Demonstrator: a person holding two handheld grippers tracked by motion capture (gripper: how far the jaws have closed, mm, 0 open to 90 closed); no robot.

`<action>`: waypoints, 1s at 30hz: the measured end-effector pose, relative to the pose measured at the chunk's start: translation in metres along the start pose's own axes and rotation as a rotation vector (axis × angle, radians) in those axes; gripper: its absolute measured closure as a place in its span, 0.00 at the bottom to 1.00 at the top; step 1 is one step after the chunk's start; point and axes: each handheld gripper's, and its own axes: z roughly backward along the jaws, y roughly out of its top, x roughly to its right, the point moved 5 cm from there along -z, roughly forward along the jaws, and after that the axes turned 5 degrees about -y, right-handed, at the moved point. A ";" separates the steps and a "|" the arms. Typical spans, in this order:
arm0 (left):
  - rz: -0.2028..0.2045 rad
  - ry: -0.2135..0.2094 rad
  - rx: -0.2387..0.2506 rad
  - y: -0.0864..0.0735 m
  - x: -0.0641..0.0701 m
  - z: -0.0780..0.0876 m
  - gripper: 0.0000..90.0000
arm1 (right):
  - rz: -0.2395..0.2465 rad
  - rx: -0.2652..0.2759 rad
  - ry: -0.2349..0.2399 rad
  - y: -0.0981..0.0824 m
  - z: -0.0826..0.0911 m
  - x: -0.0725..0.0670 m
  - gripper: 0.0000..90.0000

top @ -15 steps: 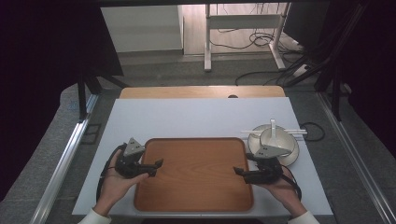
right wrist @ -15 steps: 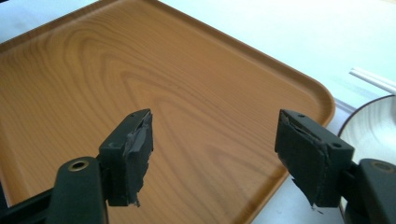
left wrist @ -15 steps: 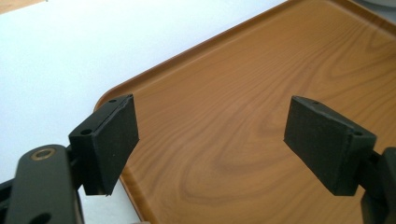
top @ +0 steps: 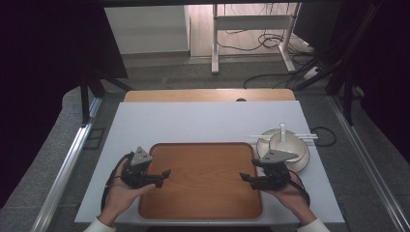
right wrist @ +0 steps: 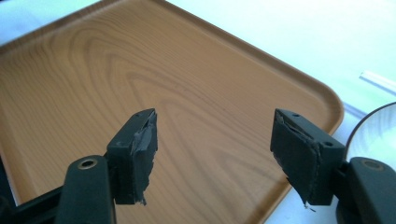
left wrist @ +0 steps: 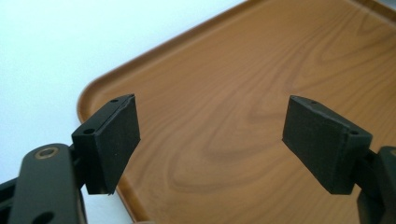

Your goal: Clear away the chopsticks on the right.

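1. Nothing has moved since the earlier frame: both hands, both tools and the tray keep the same places.
2. Nearest to the person, the left hand (top: 118, 193) comes in from the bottom edge of the high view and holds the left tool (top: 166, 173) over the left edge of the tray (top: 203, 193).
3. On the other side, the right hand (top: 290, 195) holds the right tool (top: 243, 176) over the right edge of the same tray, so the two tools point at each other across it.
4. In the left gripper view, the left tool (left wrist: 210, 140) is open, its jaws stand wide apart and nothing is between them; below them I see the wooden surface and the rounded corner of the tray (left wrist: 243, 84).
5. In the right gripper view, the right tool (right wrist: 212, 149) is open too, with nothing between its jaws, and the pads (right wrist: 144, 149) look worn and torn at the edges.
6. The tray is brown, with wood grain, and lies flat on the white table (top: 193, 123), near its front edge.
7. Farther, just beside the far right corner of the tray, a white bowl (top: 290, 147) with a spoon (top: 283, 133) stands on a plate (top: 302, 162).
8. White chopsticks (top: 309, 137) lie across this bowl.
9. Behind the table, cables (top: 270, 79) lie on the floor.
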 end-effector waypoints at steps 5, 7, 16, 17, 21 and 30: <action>-0.004 0.002 0.000 0.003 0.001 0.002 0.21 | 0.020 0.010 0.015 0.019 0.013 0.002 0.39; -0.004 0.009 -0.002 0.004 -0.001 0.002 0.21 | 0.024 0.026 0.017 0.029 0.018 0.003 0.39; 0.000 0.012 -0.002 0.005 -0.006 0.001 0.20 | 0.033 0.011 -0.020 0.059 0.035 0.021 0.40; 0.003 0.013 0.004 0.006 -0.007 0.001 0.19 | 0.030 0.011 -0.031 0.063 0.037 0.025 0.40; -0.005 0.008 0.001 0.007 -0.008 0.000 0.19 | 0.009 -0.004 -0.050 0.074 0.040 0.040 0.41; -0.021 0.011 -0.027 0.009 -0.010 -0.006 0.19 | -0.027 -0.035 -0.105 0.083 0.050 0.076 0.45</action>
